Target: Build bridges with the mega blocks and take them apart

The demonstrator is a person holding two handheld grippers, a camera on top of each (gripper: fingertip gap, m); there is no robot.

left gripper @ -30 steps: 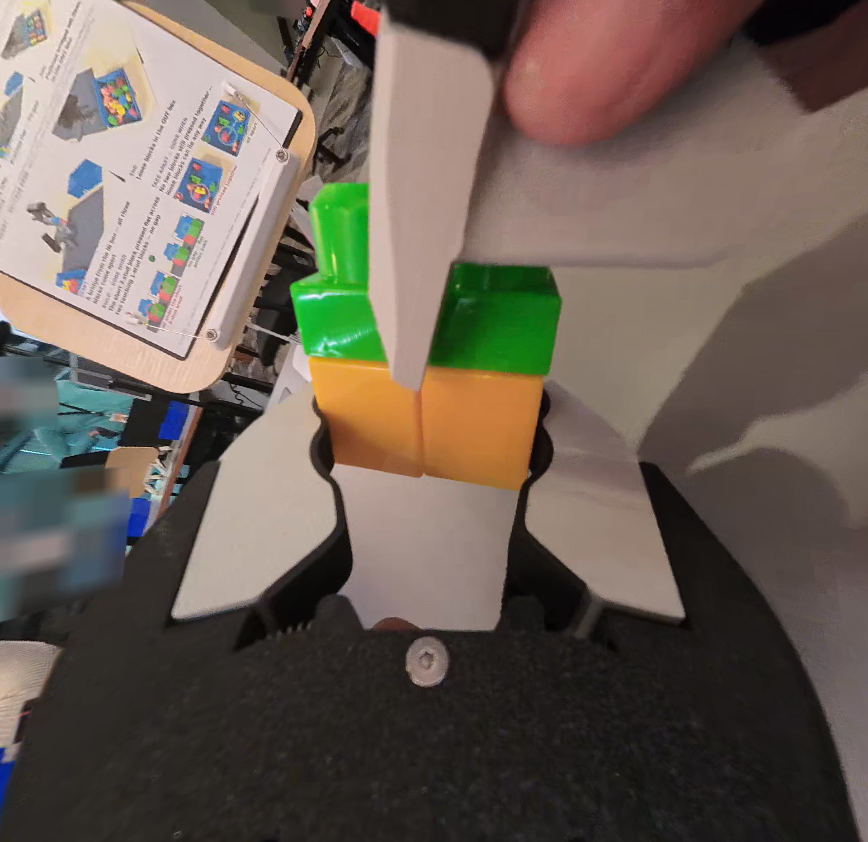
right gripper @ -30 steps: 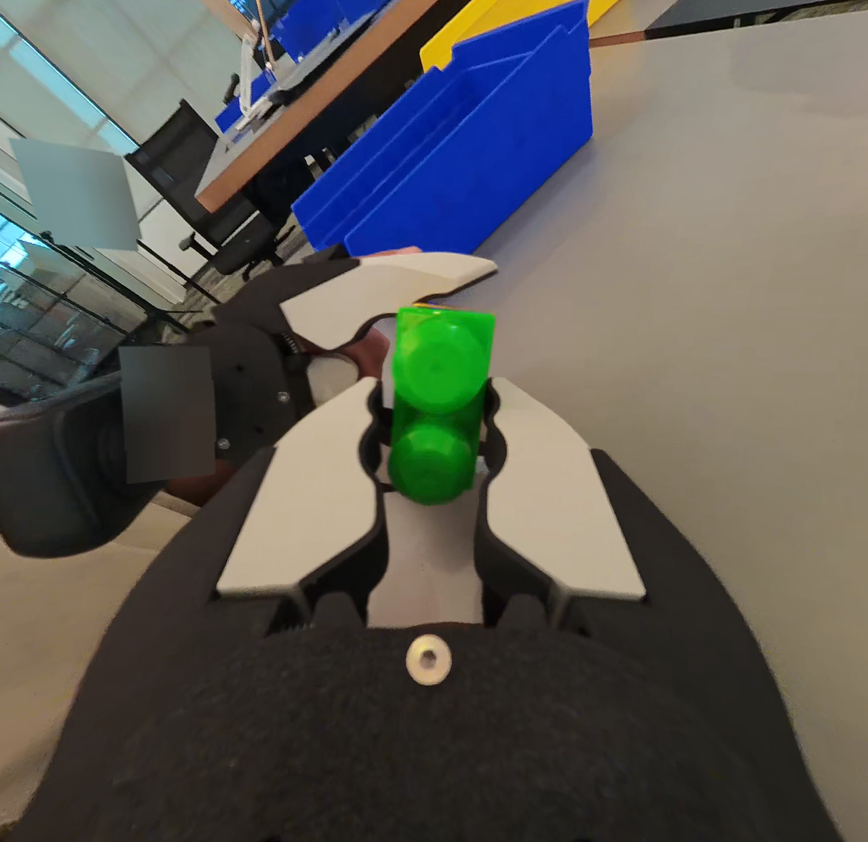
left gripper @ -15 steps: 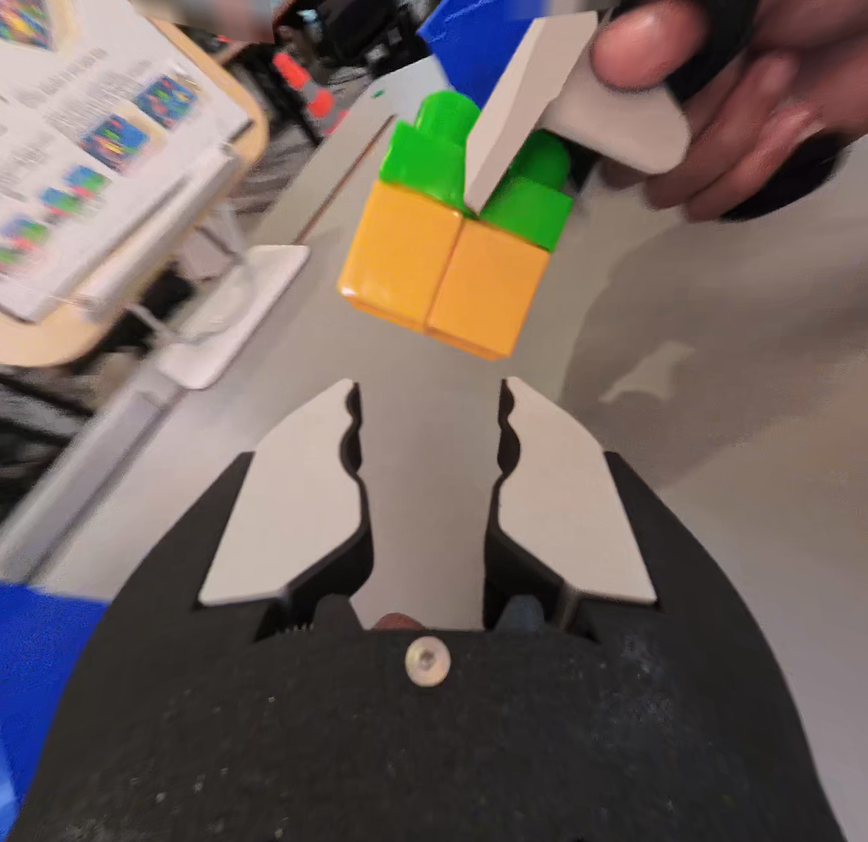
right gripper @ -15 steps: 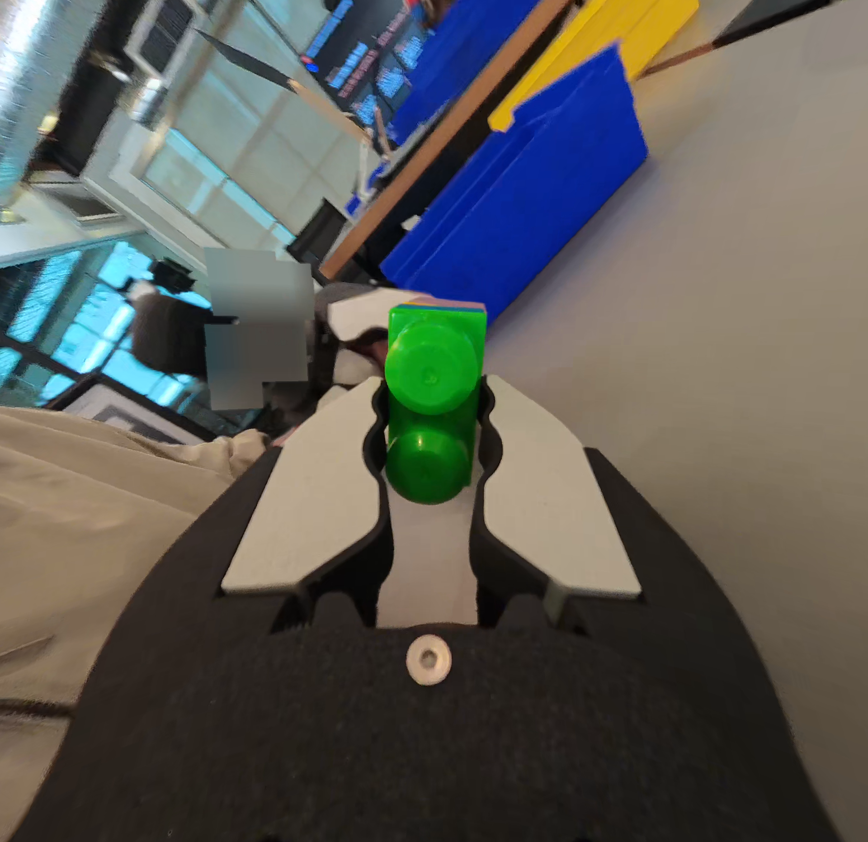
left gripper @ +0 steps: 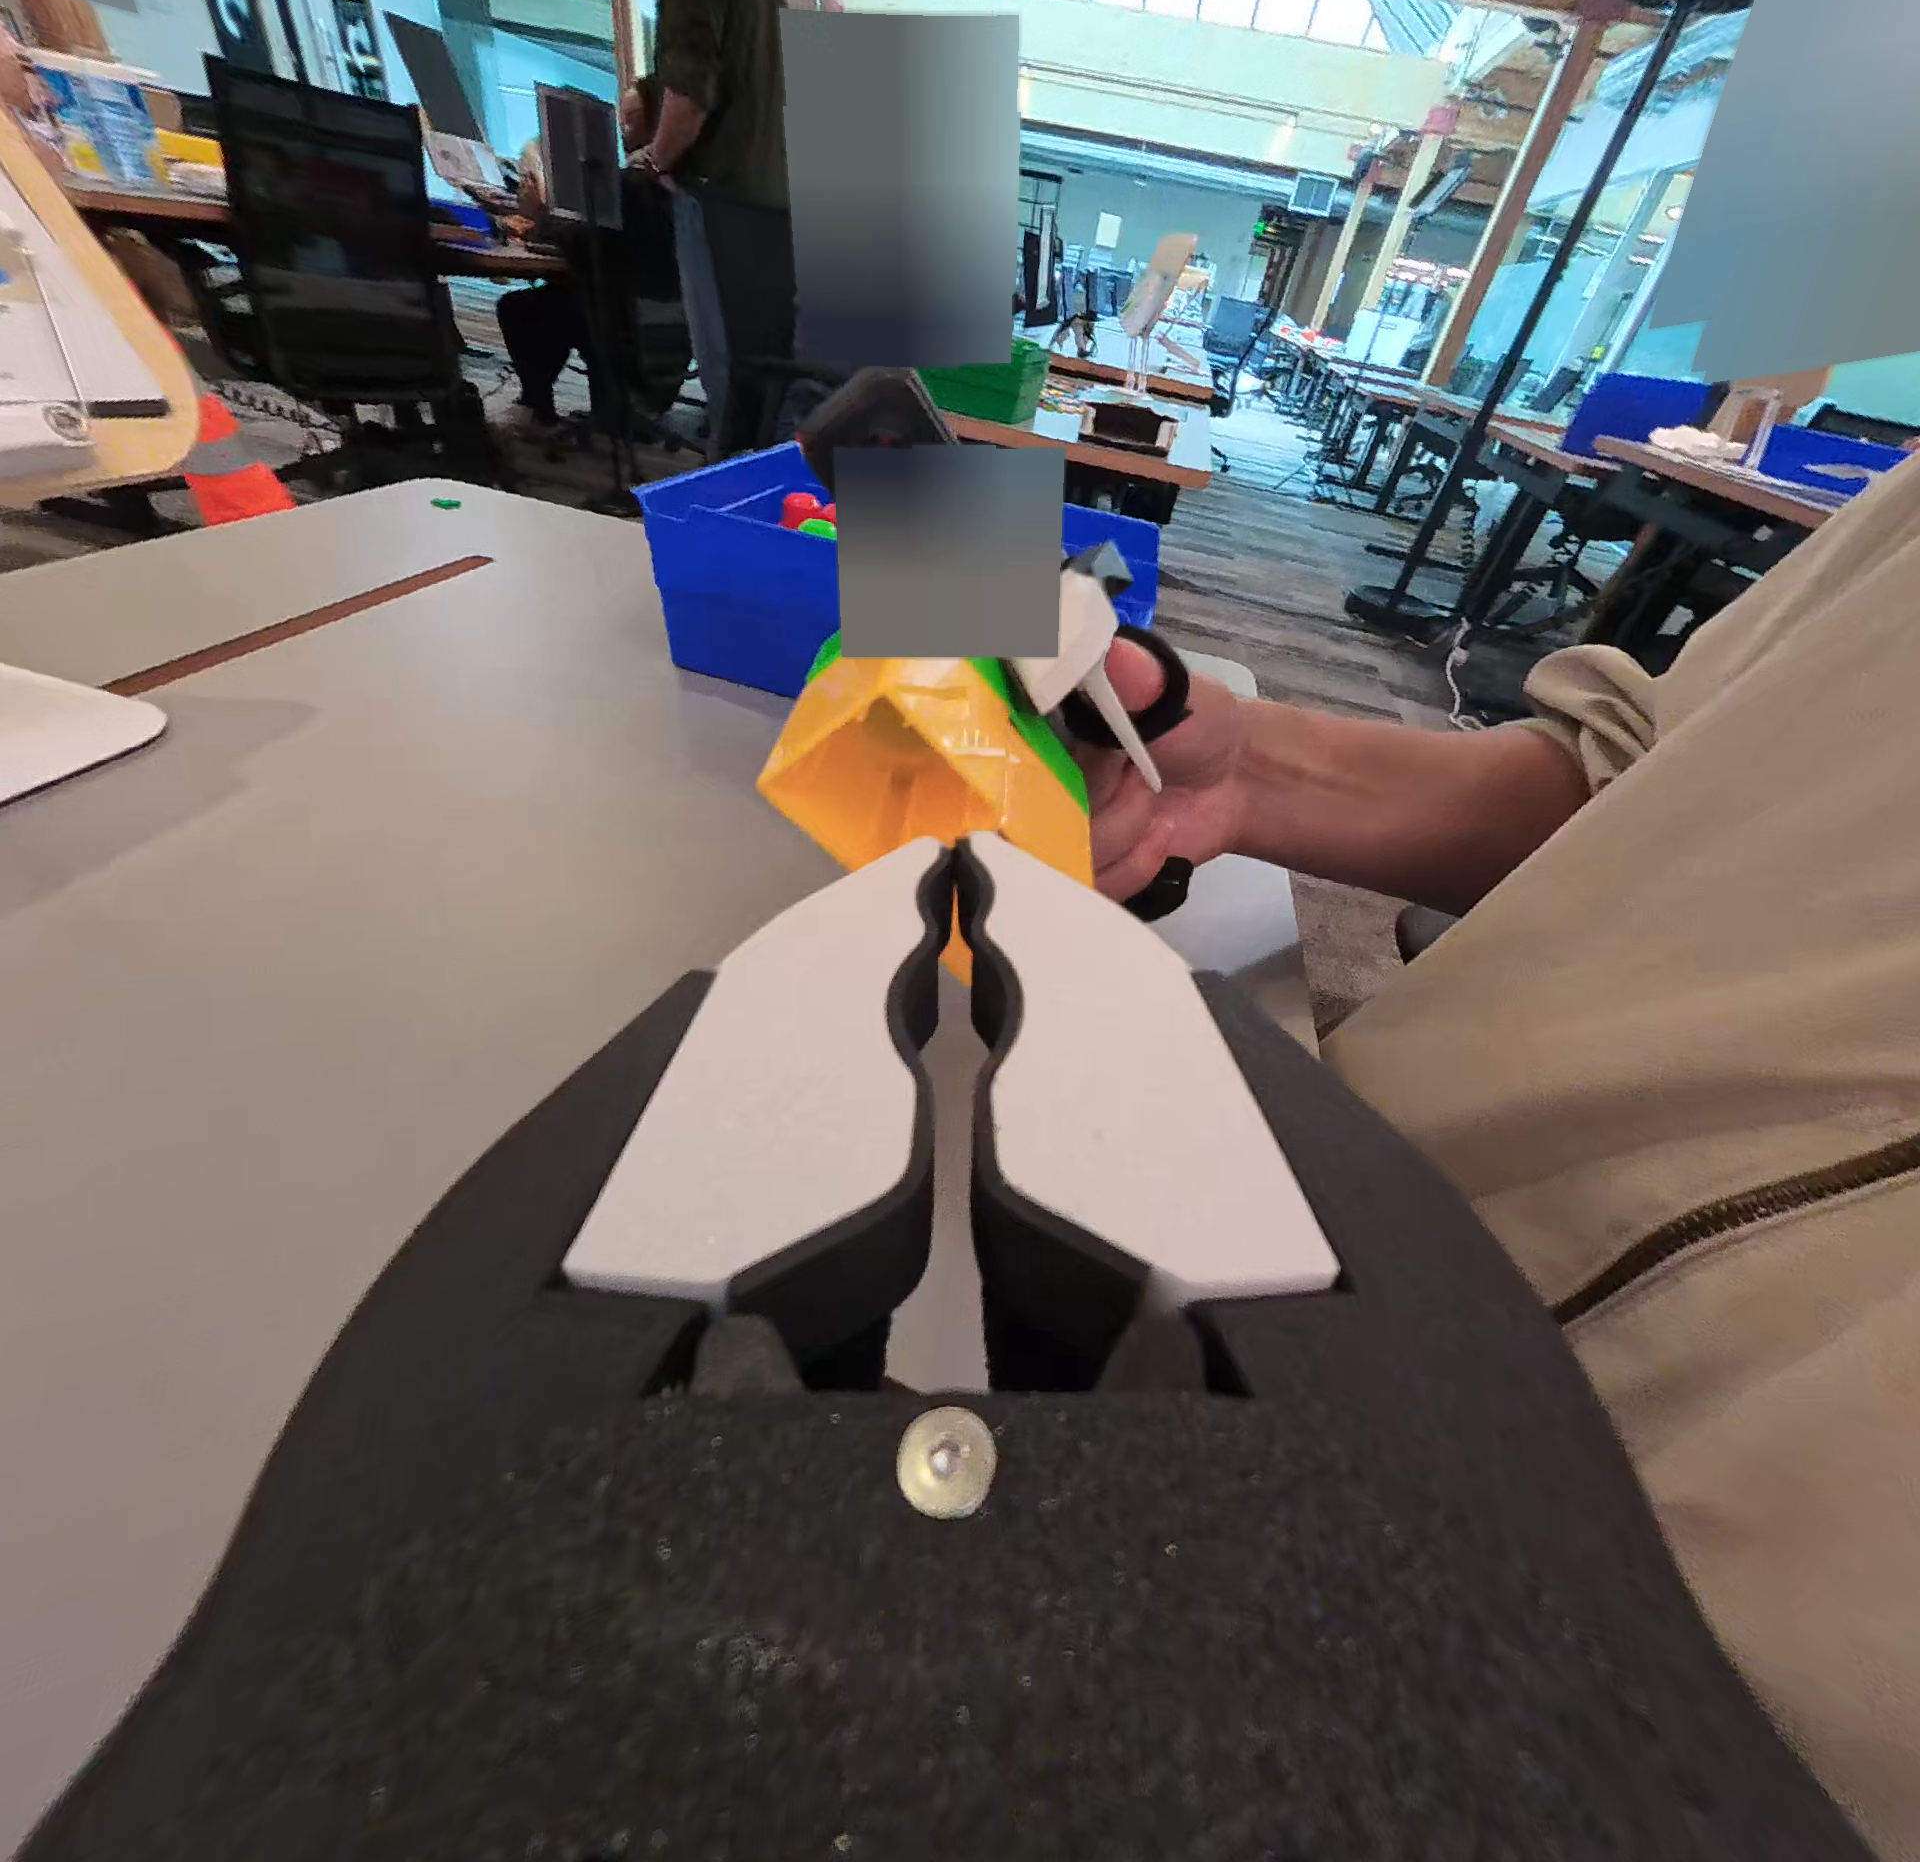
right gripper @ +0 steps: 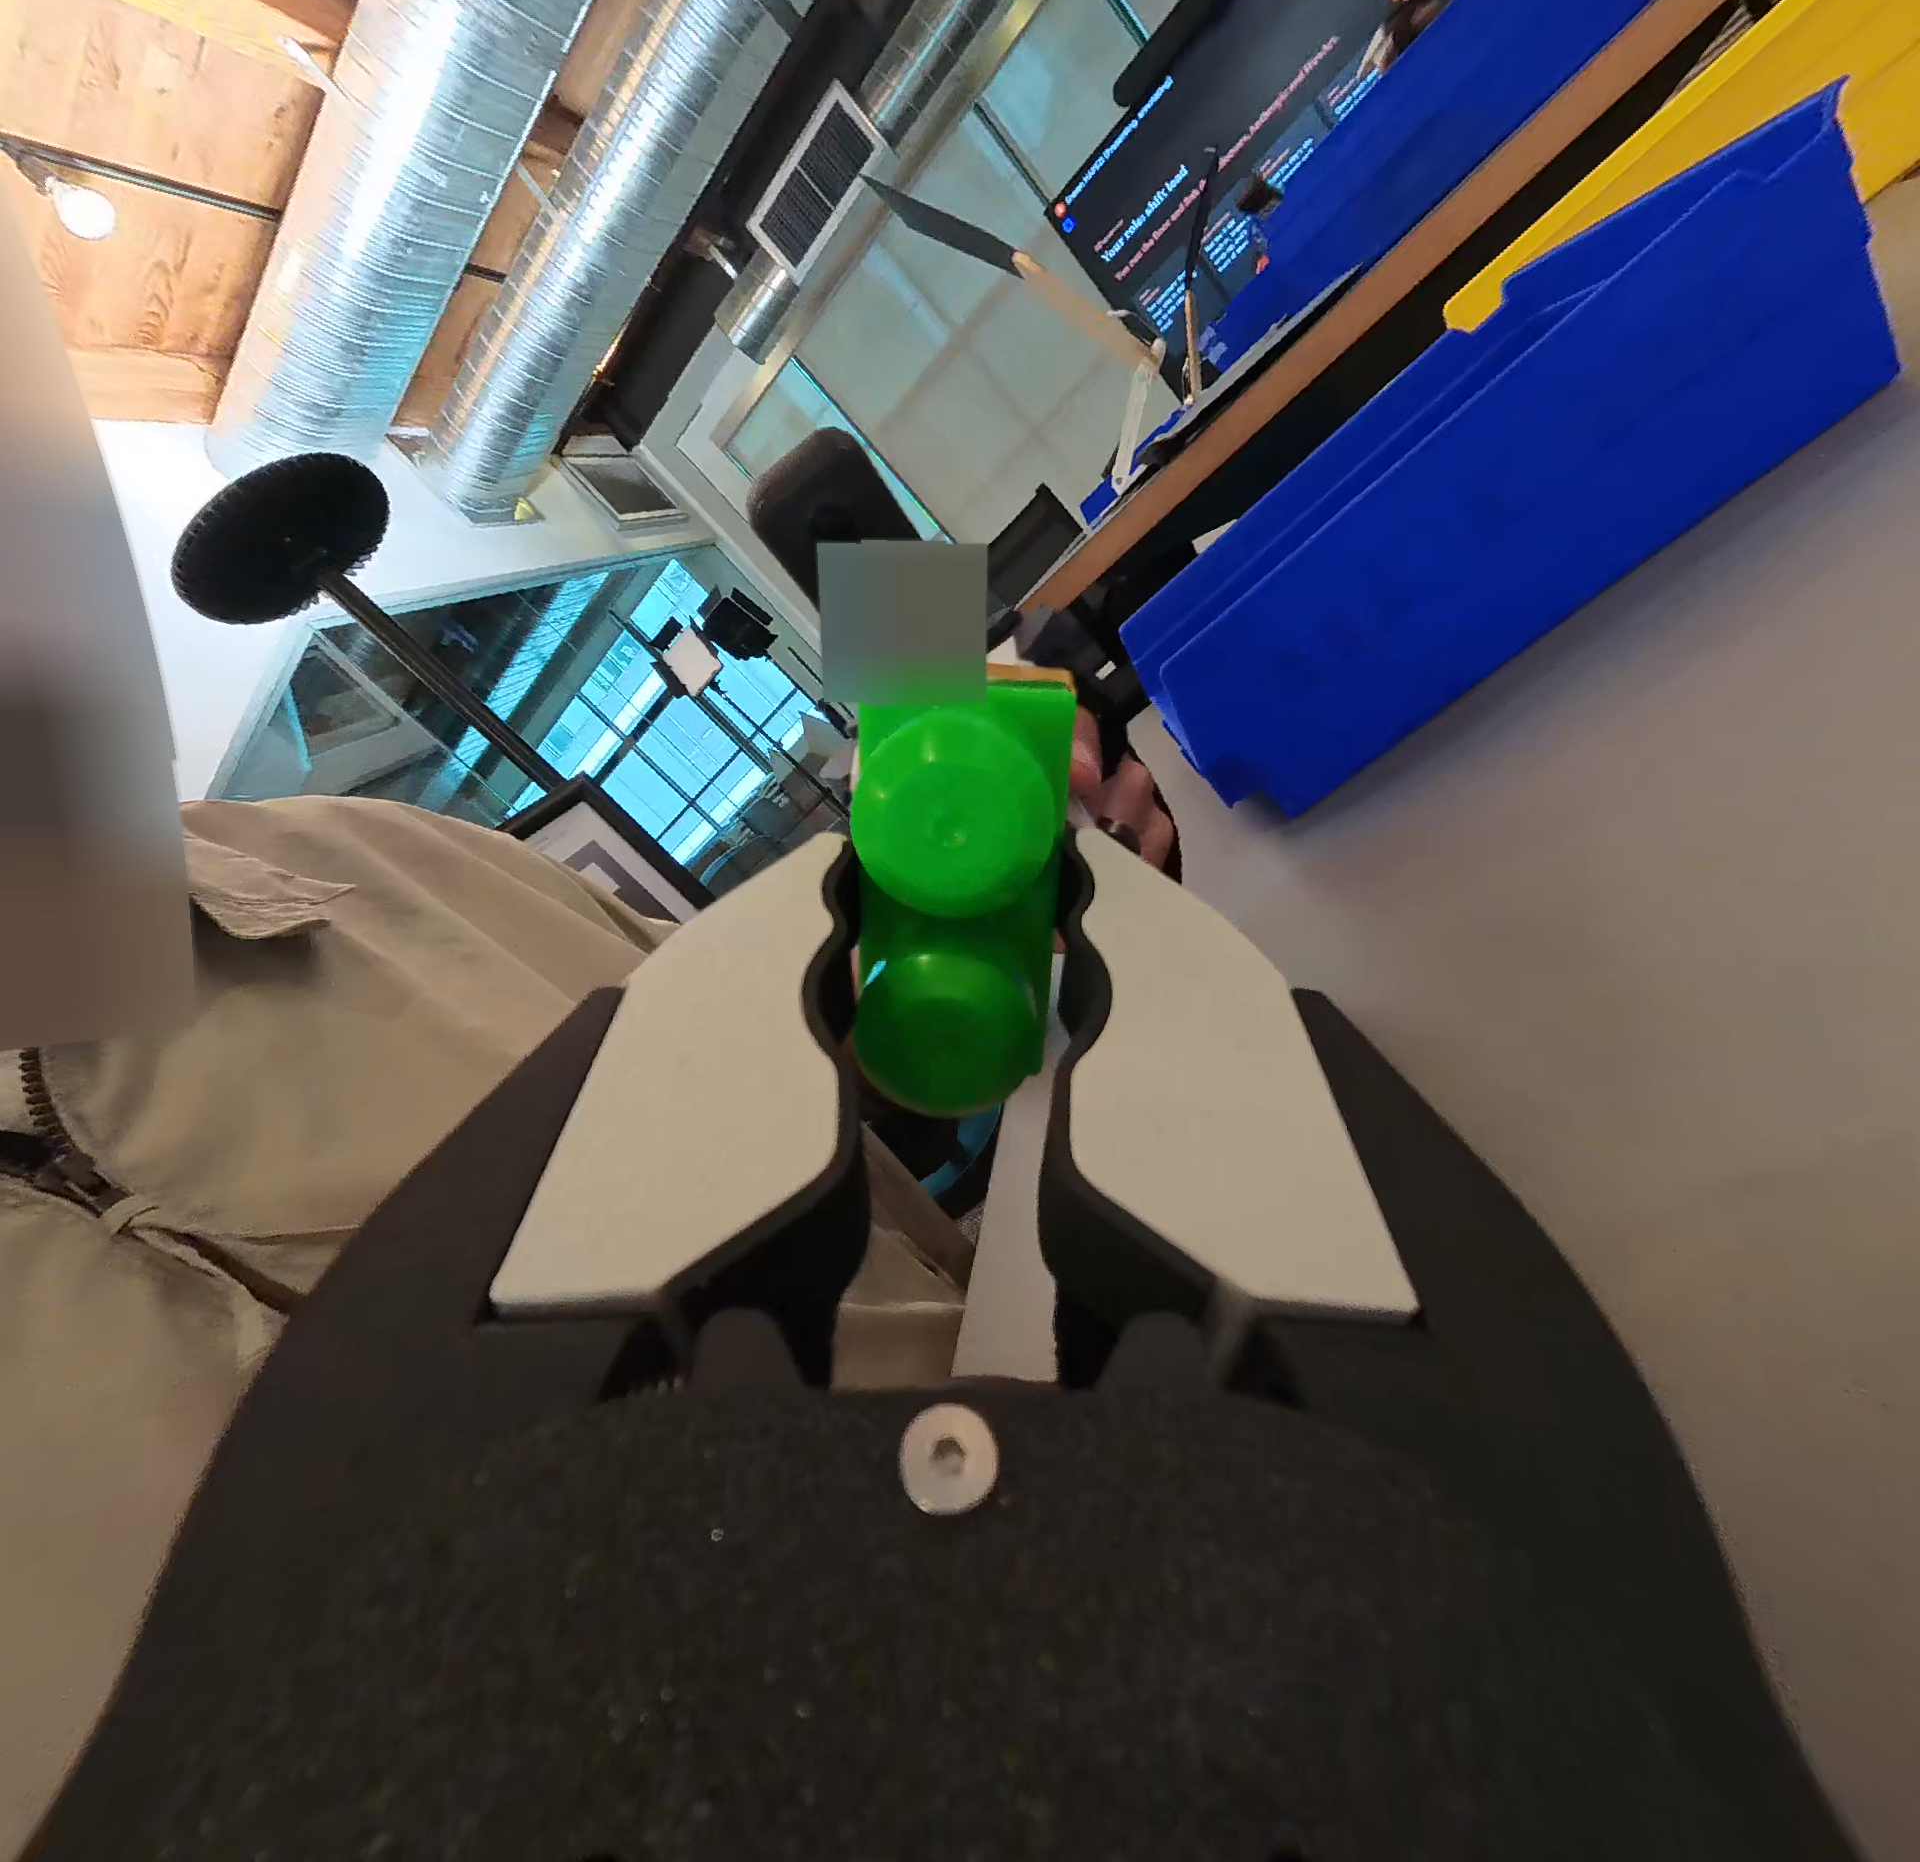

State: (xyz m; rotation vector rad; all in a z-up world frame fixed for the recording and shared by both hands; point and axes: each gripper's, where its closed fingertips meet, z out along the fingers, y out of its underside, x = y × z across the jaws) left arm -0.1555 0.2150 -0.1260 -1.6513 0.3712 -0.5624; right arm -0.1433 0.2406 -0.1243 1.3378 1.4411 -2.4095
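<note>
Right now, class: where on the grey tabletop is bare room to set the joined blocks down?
Bare grey tabletop spreads left of the closed left gripper, before the blue plastic bin. Crowded: around the green-and-orange block stack.

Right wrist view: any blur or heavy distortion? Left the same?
Right wrist view: sharp on the green block in the right gripper, horizon strongly tilted, wide-angle bending at the edges, a bin crisp. Left wrist view: sharp too, no motion blur, glare spots on the orange block's hollow underside, left gripper clear, soft shadows on the table.
</note>
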